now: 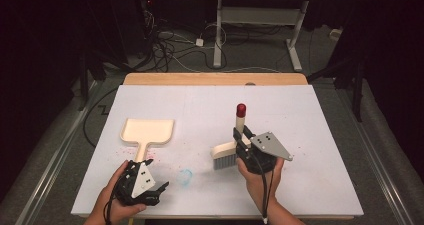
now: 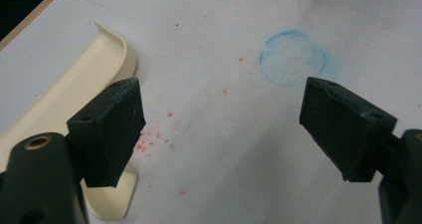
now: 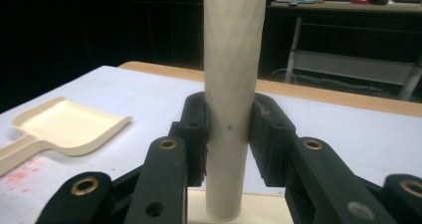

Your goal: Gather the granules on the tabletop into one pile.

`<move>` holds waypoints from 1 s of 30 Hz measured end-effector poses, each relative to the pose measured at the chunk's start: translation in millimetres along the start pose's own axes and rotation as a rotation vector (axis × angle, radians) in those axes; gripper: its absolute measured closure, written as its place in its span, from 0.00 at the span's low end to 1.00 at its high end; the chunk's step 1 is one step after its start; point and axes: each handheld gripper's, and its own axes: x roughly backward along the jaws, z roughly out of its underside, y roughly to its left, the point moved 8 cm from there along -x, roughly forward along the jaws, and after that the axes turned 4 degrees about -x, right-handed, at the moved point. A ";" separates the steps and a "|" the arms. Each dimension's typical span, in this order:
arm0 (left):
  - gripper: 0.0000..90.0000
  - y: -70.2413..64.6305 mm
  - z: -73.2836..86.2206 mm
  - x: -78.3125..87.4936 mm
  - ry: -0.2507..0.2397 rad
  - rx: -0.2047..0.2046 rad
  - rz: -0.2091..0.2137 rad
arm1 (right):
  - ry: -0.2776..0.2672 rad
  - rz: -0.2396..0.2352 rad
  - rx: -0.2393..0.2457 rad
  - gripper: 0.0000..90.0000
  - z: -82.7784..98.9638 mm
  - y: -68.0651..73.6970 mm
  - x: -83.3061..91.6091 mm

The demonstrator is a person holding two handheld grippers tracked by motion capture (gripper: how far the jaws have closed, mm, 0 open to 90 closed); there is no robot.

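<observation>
Brush handle (image 3: 231, 84) top cut off by right gripper view's edge; dustpan (image 2: 64, 109) partly behind left tongs (image 2: 219, 129).

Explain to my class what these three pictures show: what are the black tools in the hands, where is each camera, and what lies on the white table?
A person works at a white table, with a hand-held two-jaw gripper in each hand. One camera looks down from above; the other two ride on the grippers and look along their black jaws. The right gripper is shut on the cream handle of a small brush, held upright with its grey bristles down and its red tip on top. The left gripper is open and holds nothing; it hangs over the table beside the handle of a cream dustpan. Red crumbs lie scattered near that handle, and a faint blue ring marks the table.
</observation>
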 end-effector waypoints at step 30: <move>0.19 0.6 -0.8 -1.0 0.011 -0.007 -0.013 | 0.069 -0.422 0.212 0.78 -10.6 -86.3 29.5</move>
